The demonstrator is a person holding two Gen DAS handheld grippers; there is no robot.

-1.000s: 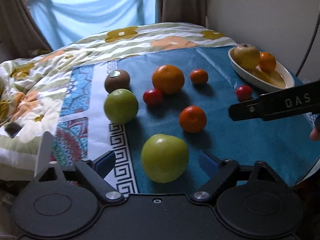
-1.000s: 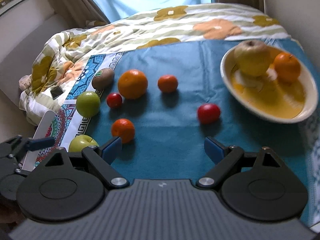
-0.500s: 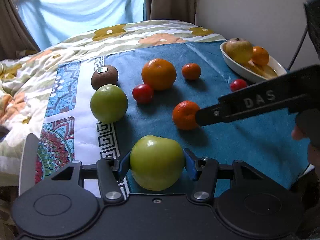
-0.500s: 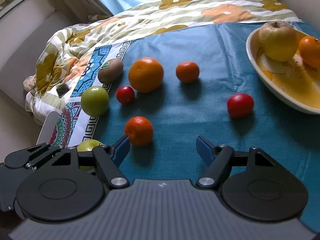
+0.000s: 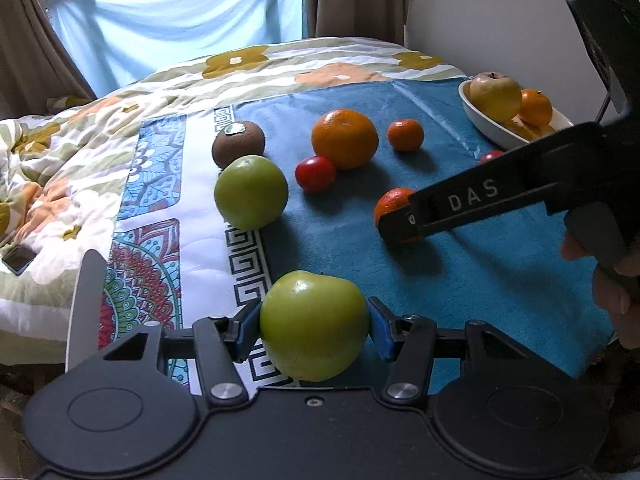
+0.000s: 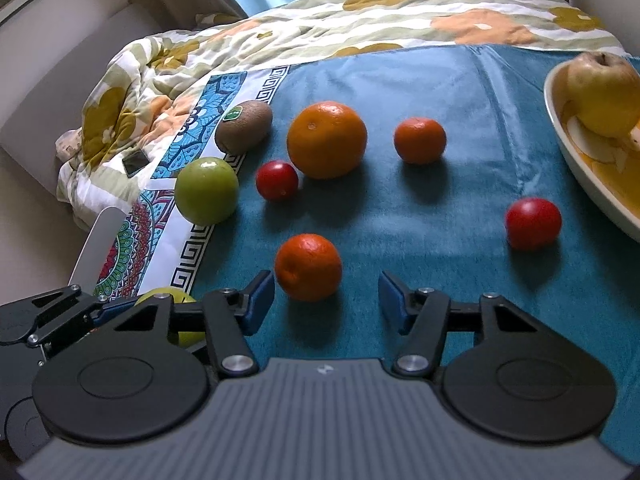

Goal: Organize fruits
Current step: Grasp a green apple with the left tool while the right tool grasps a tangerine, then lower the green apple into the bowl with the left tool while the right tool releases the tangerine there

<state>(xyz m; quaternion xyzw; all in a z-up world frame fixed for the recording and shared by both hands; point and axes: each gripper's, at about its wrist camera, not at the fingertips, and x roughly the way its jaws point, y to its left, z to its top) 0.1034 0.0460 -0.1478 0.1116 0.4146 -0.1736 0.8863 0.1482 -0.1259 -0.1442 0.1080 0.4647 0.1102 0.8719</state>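
Observation:
My left gripper (image 5: pixel 314 326) is shut on a green apple (image 5: pixel 314 324) at the near edge of the teal cloth. My right gripper (image 6: pixel 326 300) is open, its blue pads either side of a small mandarin (image 6: pixel 308 266) just ahead of it; the mandarin also shows in the left wrist view (image 5: pixel 390 206) behind the right gripper's finger. A second green apple (image 6: pixel 206 190), a kiwi (image 6: pixel 243 124), a big orange (image 6: pixel 326 140), another mandarin (image 6: pixel 419 140) and two red fruits (image 6: pixel 277 180) (image 6: pixel 533 223) lie on the cloth.
A cream bowl (image 6: pixel 572 168) at the right holds a yellow apple (image 6: pixel 602 94); in the left wrist view an orange (image 5: pixel 535 107) lies in it too. A flowered quilt (image 6: pixel 168 52) with a phone (image 6: pixel 135 162) on it lies left and behind.
My left gripper closed on the near green apple. My right gripper moved left and forward until its open fingers flank the small mandarin.

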